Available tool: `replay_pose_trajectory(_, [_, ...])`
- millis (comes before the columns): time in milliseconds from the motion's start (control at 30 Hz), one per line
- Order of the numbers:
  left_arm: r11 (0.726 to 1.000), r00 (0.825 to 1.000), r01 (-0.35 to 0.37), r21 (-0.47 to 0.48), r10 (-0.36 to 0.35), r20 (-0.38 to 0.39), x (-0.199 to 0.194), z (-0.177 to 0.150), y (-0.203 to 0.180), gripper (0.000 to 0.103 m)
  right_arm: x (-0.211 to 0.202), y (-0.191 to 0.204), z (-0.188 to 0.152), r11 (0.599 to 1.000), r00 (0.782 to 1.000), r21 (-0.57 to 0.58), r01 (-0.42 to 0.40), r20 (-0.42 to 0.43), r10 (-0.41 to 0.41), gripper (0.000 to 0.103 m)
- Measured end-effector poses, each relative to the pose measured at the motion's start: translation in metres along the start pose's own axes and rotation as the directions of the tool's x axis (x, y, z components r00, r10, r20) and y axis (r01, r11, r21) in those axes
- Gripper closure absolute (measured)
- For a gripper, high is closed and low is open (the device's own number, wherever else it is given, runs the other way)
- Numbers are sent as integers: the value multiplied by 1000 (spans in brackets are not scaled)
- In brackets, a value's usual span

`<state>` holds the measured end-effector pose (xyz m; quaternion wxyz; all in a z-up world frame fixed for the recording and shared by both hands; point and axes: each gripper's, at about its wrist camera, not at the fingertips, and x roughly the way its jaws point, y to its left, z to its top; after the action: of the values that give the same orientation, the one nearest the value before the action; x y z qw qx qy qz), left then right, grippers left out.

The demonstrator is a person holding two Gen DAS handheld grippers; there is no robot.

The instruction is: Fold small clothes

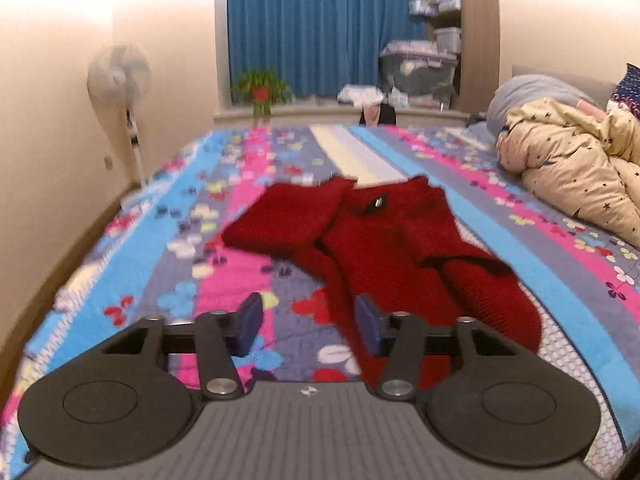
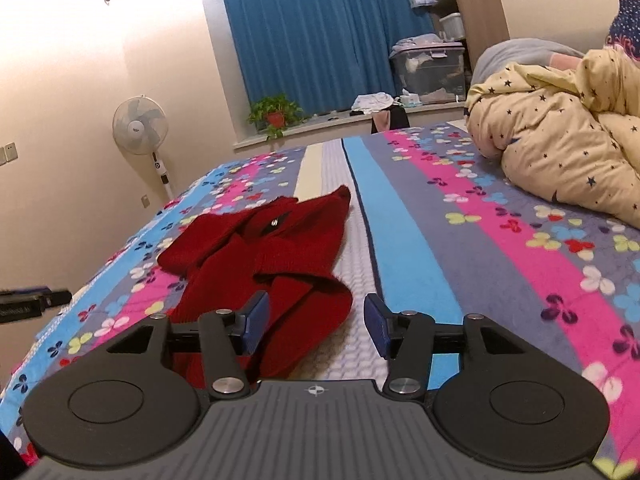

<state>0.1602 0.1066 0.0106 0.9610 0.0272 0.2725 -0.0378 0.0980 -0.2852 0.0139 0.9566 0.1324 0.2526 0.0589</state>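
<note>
The left gripper (image 1: 309,322) has its jaws partly apart with nothing between them; the right gripper (image 2: 316,322) likewise, gripping nothing. Just ahead of both lies the red knitted sweater (image 1: 384,248), rumpled on the patterned bedspread (image 2: 480,240), its near hem beside the left gripper's right pad and the right gripper's left pad. It looks soft, light and limp, probably best pinched at the hem corners or shoulders.

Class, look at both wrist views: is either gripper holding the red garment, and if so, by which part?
Neither. The left gripper and right gripper are open and empty; the red sweater lies loose on the bed.
</note>
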Motion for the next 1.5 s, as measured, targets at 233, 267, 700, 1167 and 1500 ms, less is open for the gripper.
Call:
replay_pose_trajectory(233, [983, 981, 63, -171, -92, -169, 56, -6, 16, 62, 44, -10, 31, 981, 1000, -191, -26, -21, 22, 49])
replay_pose_trajectory(267, [986, 980, 67, -150, -93, -177, 62, -6, 13, 62, 54, -12, 33, 979, 999, -203, -22, -29, 16, 49])
replay_pose_trajectory(700, [931, 878, 214, -295, -315, -359, 110, -31, 11, 54, 220, 22, 19, 949, 992, -314, -42, -128, 2, 24])
replay_pose_trajectory(1167, [926, 813, 305, -225, -376, -445, 137, -42, -20, 36, 326, 60, 1, 871, 974, -484, -87, -223, -26, 32])
replay_pose_trajectory(1500, [954, 848, 271, -132, -301, -436, 127, -46, -23, 80, 253, -23, 58, 996, 983, 53, -68, -169, 76, 79])
